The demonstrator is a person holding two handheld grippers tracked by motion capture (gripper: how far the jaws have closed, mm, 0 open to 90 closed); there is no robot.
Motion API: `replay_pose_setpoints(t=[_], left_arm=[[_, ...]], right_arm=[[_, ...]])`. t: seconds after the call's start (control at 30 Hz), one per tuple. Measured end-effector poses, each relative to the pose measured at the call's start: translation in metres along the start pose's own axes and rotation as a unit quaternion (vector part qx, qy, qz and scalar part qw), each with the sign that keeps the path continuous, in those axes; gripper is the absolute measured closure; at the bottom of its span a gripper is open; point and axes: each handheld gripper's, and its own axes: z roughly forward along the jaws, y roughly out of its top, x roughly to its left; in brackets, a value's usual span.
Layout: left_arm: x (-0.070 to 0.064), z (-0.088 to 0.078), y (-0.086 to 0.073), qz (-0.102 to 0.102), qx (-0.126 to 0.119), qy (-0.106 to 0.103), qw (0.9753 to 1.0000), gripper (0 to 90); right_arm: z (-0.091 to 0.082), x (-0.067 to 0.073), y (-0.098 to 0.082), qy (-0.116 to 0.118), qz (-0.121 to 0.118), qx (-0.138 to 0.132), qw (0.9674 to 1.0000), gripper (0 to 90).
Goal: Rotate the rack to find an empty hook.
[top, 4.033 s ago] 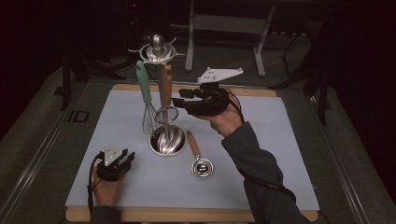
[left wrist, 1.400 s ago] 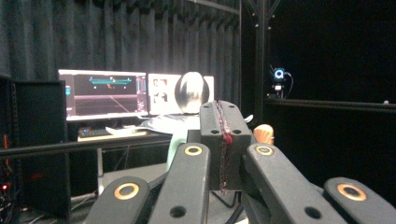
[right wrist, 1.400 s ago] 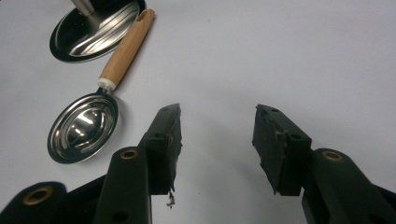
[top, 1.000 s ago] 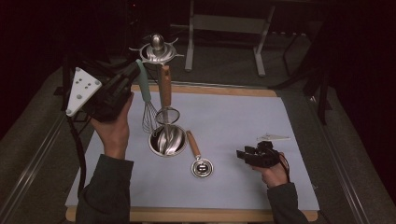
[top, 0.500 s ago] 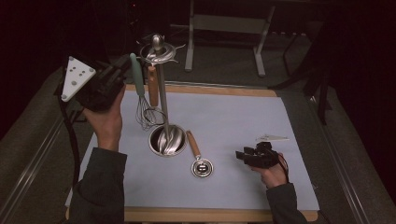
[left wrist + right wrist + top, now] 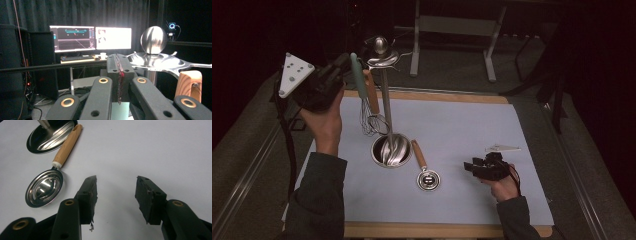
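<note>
Left gripper (image 6: 329, 80) raised beside the utensil stand (image 6: 384, 100), jaws pressed together with nothing between; teal whisk handle (image 6: 357, 75) just ahead of the tips. Right gripper (image 6: 115, 195) low over the worktop (image 6: 472, 130), jaws apart and empty; wooden-handled strainer spoon (image 6: 47, 182) lies just left of them.

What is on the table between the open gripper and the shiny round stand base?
A wooden-handled strainer spoon lies on the mat between the right gripper and the stand base, seen in the high view.
</note>
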Motion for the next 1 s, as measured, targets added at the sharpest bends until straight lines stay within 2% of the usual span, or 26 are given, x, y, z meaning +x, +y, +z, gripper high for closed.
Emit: replay_pose_setpoints(t=[0.6, 1.0], left_arm=[[0.005, 0.014, 0.003, 0.009, 0.018, 0.013, 0.9997, 89.8], [0.007, 0.010, 0.003, 0.012, 0.019, 0.011, 0.9997, 89.6]], right_arm=[[0.002, 0.000, -0.001, -0.001, -0.003, 0.003, 1.0000, 51.5], [0.005, 0.001, -0.002, 0.000, -0.002, 0.005, 1.0000, 51.4]])
